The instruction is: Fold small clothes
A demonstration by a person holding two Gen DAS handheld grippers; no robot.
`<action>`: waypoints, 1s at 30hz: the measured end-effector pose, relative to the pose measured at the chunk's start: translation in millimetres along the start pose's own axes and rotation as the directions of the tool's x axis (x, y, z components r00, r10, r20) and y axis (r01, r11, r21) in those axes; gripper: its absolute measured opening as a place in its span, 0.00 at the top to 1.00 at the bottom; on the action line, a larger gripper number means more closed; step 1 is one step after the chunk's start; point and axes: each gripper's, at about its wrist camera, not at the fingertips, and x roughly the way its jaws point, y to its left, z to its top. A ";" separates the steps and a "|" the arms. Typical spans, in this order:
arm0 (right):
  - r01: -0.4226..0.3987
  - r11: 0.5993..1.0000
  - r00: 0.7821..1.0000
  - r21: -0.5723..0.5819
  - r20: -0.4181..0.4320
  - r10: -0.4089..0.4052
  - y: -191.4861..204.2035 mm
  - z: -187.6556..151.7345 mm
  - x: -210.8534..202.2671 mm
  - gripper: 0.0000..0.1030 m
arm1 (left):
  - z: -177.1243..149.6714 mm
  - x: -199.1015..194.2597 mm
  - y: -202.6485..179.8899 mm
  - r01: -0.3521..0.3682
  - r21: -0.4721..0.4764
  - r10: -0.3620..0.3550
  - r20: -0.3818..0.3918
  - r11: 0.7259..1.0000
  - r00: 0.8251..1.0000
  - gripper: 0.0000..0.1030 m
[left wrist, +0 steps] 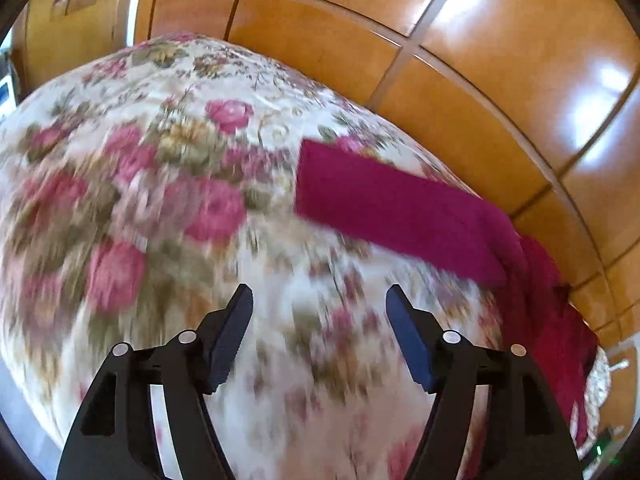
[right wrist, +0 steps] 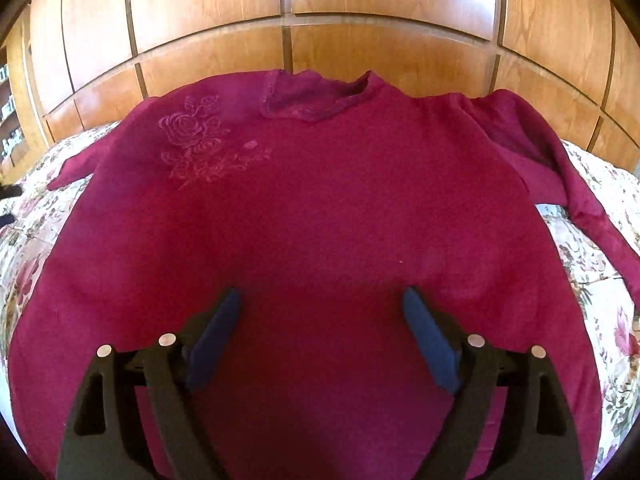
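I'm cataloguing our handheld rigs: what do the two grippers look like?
Left gripper and right gripper match: black angular plastic linkage arms, round silver pivot pins, and flat dark-blue finger pads. No cables, markings or sleeves show.

The sweater (right wrist: pixel 304 216) is matt magenta knit cloth, soft and faintly fuzzy, with raised rose embroidery (right wrist: pixel 196 144) at ten o'clock. The bedspread (left wrist: pixel 160 160) is printed floral cloth with a slight sheen. The wardrobe panels (right wrist: pixel 384 56) are glossy varnished wood. Each tool (right wrist: pixel 322 300) is matt black plastic with blue pads (right wrist: pixel 428 344) and metal pins.
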 end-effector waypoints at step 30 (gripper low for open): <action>0.005 1.000 1.000 -0.001 0.002 -0.005 3.9 -1.5 4.1 0.13 | 72.4 -21.4 88.6 -0.404 -0.072 0.410 0.171 0.912 0.896 0.98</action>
